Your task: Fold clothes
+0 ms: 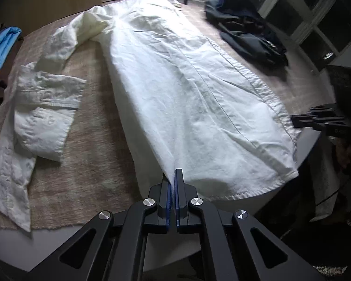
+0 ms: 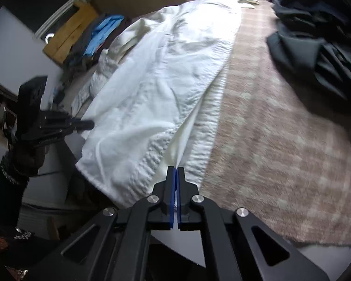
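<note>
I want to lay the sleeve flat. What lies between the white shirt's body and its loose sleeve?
Only bare pinkish blanket separates the shirt from the sleeve, as the left wrist view shows.

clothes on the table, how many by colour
white: 1, the white shirt, its hem pinched by the left gripper and the right gripper
dark: 1 heap of dark clothes, number of pieces unclear
blue: 1 blue garment at the table's edge
total: 3
</note>
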{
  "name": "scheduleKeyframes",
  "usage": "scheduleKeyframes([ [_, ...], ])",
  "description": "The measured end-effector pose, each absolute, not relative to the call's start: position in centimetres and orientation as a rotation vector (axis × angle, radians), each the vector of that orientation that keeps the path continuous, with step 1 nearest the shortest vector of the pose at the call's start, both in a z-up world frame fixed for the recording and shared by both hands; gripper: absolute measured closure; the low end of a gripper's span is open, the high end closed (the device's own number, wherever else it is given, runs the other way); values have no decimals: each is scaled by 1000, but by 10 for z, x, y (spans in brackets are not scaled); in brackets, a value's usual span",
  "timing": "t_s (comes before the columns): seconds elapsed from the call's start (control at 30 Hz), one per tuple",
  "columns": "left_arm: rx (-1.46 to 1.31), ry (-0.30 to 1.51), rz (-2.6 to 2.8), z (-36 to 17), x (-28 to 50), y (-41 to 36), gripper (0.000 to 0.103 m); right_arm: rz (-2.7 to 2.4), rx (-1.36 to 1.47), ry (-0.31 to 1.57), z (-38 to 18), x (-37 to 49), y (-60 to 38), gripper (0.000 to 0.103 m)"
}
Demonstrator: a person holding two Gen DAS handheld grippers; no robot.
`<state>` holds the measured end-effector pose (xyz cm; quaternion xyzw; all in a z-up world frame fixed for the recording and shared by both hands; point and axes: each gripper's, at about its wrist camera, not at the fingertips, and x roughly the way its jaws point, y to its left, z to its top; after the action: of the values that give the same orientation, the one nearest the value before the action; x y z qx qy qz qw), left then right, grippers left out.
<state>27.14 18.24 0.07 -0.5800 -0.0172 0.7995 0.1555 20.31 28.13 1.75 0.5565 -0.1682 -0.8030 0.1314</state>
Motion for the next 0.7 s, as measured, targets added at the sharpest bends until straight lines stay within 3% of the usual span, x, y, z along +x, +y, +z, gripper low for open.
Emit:
scheduleKeyframes([
  [0.17, -1731, 14, 2267, -17, 273, 185, 99, -2315, 1755, -395, -6, 203, 273, 102],
  [0.3, -1751, 72, 2312, -11, 281, 178, 88, -2430, 1828, -230, 13, 206, 276, 97],
  [0.47, -1647, 115, 2365, 12, 294, 187, 91, -2429, 1610, -379, 44, 206, 270, 96],
  [0.67, -1643, 189, 2309, -1, 276, 216, 86, -2299, 1694, -239, 7, 182, 214, 95],
  [0.7, -1667, 209, 2318, -4, 277, 214, 87, -2305, 1727, -235, 5, 184, 219, 101],
])
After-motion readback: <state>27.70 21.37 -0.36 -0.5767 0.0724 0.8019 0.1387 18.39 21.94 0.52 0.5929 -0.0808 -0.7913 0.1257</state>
